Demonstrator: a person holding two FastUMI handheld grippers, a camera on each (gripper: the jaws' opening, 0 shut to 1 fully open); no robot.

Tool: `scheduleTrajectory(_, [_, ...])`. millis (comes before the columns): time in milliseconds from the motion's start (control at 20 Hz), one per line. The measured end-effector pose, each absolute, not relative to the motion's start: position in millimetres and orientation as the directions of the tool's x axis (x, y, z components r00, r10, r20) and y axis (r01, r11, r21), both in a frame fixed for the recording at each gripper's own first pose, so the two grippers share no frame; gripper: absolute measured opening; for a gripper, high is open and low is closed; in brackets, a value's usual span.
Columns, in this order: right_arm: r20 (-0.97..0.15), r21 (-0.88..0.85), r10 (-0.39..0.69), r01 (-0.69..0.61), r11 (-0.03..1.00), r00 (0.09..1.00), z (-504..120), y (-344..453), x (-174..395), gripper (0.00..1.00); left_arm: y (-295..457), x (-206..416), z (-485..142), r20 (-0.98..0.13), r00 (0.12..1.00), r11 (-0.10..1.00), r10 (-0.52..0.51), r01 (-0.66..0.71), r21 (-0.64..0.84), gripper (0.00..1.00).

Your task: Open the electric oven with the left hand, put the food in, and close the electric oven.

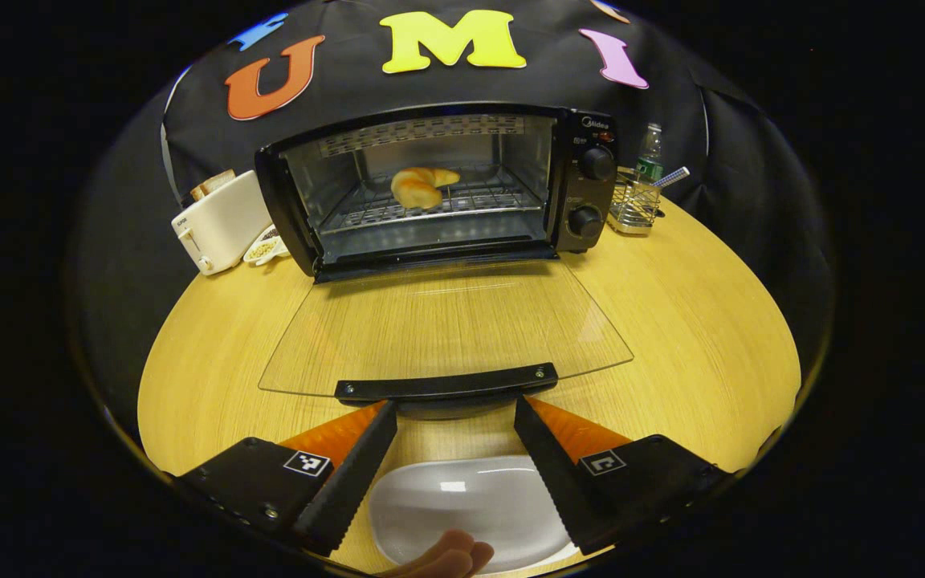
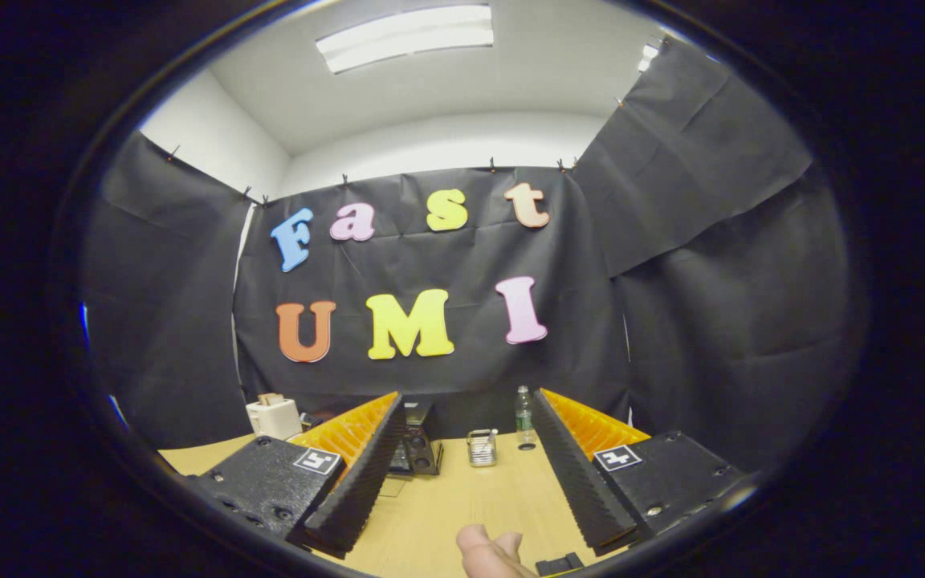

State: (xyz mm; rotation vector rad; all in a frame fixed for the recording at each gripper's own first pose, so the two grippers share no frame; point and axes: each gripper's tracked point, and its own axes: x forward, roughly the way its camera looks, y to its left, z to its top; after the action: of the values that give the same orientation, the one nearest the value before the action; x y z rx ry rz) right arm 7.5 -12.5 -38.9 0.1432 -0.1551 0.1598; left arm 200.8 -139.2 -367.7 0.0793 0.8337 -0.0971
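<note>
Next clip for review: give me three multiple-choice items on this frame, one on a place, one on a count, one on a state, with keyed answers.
1. Where is the croissant?
A. on the oven rack
B. on the white plate
C. on the toaster

2. How many knobs on the oven front?
A. one
B. two
C. four

3. The oven door is:
A. shut
B. half raised
C. folded down flat

Answers:
1 A, it lies on the wire rack inside.
2 B, two dark knobs sit one above the other.
3 C, the glass lies over the table, handle toward the left hand-held gripper.
</note>
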Motion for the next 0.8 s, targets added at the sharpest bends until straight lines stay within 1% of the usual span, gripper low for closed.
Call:
scheduleTrajectory(100, [0.169,0.137,0.150,-0.174,0.975,0.974,-39,-14,9,1.00,-141,204,-364,-0.749,0.660,0.995,-0.049,0.098,0.021,0.97])
scheduleTrajectory(200, [0.169,0.141,0.151,-0.176,0.974,0.974,-41,-16,9,0.95,-142,204,-361,-0.752,0.657,0.996,-0.048,0.085,0.011,0.96])
scheduleTrajectory(400, [0.157,0.154,0.155,-0.179,0.972,0.975,-46,-19,12,0.95,-143,208,-346,-0.734,0.678,0.996,-0.047,0.087,0.017,0.96])
scheduleTrajectory(650, [0.139,0.167,0.154,-0.177,0.970,0.978,-51,-22,15,0.95,-143,212,-328,-0.739,0.672,0.997,-0.045,0.082,0.014,0.96])
scheduleTrajectory(750, [0.136,0.168,0.154,-0.176,0.970,0.979,-52,-23,15,0.95,-141,217,-316,-0.718,0.695,0.996,-0.044,0.084,0.020,0.96])
scheduleTrajectory(800, [0.134,0.168,0.152,-0.174,0.970,0.979,-52,-23,17,1.00,-142,221,-309,-0.708,0.705,0.996,-0.043,0.085,0.023,0.96])
